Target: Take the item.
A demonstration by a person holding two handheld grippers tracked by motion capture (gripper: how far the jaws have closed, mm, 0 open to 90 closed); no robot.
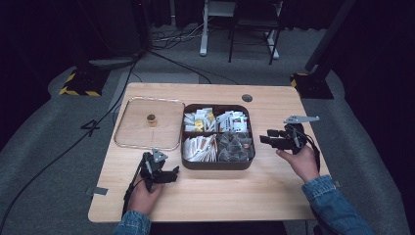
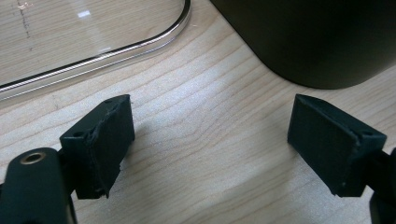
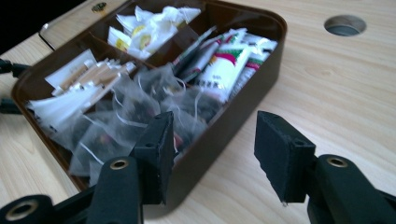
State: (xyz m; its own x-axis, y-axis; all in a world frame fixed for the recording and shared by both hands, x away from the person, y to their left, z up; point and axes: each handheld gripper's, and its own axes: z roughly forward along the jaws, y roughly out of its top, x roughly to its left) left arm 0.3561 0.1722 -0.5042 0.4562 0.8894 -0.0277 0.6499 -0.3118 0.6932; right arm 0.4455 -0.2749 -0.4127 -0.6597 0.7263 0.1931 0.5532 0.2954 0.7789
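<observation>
A: What is the left tool [image 2: 210,140] doing?

B: It is released, jaws spread wide with nothing but bare wood between them. It rests low on the surface [image 1: 215,191] toward the near edge, aimed at the gap between the clear lid [image 1: 149,123] and the dark box [image 1: 218,136]. It looks parked there, ready for either one.

A: And the right tool [image 1: 279,138]?

B: Also released, gripping nothing. The right gripper view shows its jaws straddling the box's right wall near the near-right corner, one jaw over the contents, the other outside above the wood. That stance suggests it means to steady the box or reach into it.

A: Where does the box sit?

B: In the middle of the surface, slightly toward the far edge, open and split into four compartments. The pyramid tea bags [image 3: 140,107] fill the near-right one, closest to the right tool; paper sachets [image 1: 199,147] fill the near-left.

A: And the lid?

B: Flat on the surface, just beside the box's left wall, its small knob [image 1: 151,118] facing up. Lying there, it leaves the compartments reachable.
</observation>
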